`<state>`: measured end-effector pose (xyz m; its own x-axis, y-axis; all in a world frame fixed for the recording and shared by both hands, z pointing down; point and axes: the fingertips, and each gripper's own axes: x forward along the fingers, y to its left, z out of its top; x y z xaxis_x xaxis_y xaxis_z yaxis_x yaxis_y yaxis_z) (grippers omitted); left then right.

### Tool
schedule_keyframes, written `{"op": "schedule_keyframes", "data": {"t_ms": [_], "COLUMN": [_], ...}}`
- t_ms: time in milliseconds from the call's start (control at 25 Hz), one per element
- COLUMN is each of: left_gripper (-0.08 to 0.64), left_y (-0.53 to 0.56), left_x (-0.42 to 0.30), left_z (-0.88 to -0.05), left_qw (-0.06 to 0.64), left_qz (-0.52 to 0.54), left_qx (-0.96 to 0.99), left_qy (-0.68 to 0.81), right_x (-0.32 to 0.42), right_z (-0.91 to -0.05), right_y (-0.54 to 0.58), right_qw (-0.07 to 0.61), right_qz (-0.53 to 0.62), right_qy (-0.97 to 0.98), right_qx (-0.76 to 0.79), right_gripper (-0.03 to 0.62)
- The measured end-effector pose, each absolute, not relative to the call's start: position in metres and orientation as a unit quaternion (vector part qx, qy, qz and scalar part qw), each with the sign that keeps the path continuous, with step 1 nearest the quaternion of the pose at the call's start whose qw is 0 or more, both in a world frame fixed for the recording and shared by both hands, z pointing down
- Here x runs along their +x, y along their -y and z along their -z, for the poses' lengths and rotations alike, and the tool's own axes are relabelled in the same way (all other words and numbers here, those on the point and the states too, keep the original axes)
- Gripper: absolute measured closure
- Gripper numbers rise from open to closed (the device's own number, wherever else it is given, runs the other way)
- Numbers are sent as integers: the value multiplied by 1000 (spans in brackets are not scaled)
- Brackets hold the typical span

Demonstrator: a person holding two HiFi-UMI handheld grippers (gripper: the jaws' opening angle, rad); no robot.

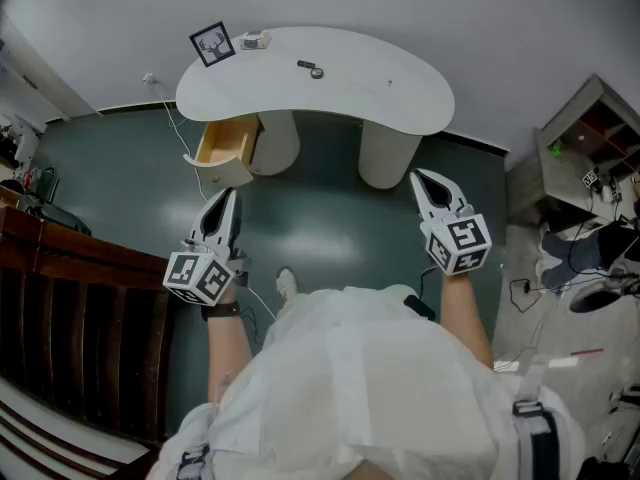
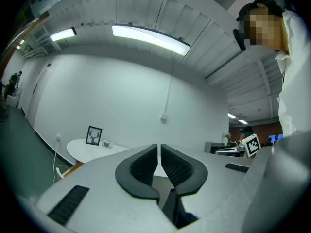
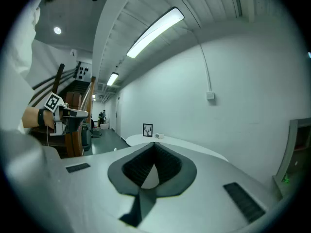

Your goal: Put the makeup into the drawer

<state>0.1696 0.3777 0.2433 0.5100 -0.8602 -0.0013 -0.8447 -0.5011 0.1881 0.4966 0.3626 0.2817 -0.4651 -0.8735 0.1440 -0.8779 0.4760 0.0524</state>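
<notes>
The makeup is two small dark items point(image 1: 316, 71) lying on the white curved table point(image 1: 400, 88) at the far side of the room. Under the table's left end a drawer point(image 1: 222, 144) with a wooden inside stands pulled open. My left gripper point(image 1: 230, 196) is held level over the dark floor, a stride short of the drawer, shut with nothing between its pads point(image 2: 146, 166). My right gripper point(image 1: 417, 176) points toward the table's right pedestal point(image 1: 385, 153), also shut and empty. The table point(image 3: 175, 142) shows small and far beyond the right gripper's joined jaws.
A framed deer picture point(image 1: 212, 43) and a small box point(image 1: 254, 40) stand at the table's left back edge. Dark wooden furniture point(image 1: 60, 298) runs along the left. A shelf unit point(image 1: 590, 138) and cables point(image 1: 525, 293) are at the right.
</notes>
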Motion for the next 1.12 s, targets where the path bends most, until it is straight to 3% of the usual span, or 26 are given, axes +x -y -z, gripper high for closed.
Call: {"op": "schedule_keyframes", "data": {"t_ms": [1120], "left_gripper": [526], "left_y": [-371], "left_x": [178], "left_z": [-255], "left_qw": [95], "left_qz": [23], "left_qx": [866], "left_qy": [490], "right_x": [515], "right_z": [-292], "right_y": [-361], "right_qw": [44], "right_qz": [-31], "right_qy": [861], "right_qx": [506], "right_gripper": [583]}}
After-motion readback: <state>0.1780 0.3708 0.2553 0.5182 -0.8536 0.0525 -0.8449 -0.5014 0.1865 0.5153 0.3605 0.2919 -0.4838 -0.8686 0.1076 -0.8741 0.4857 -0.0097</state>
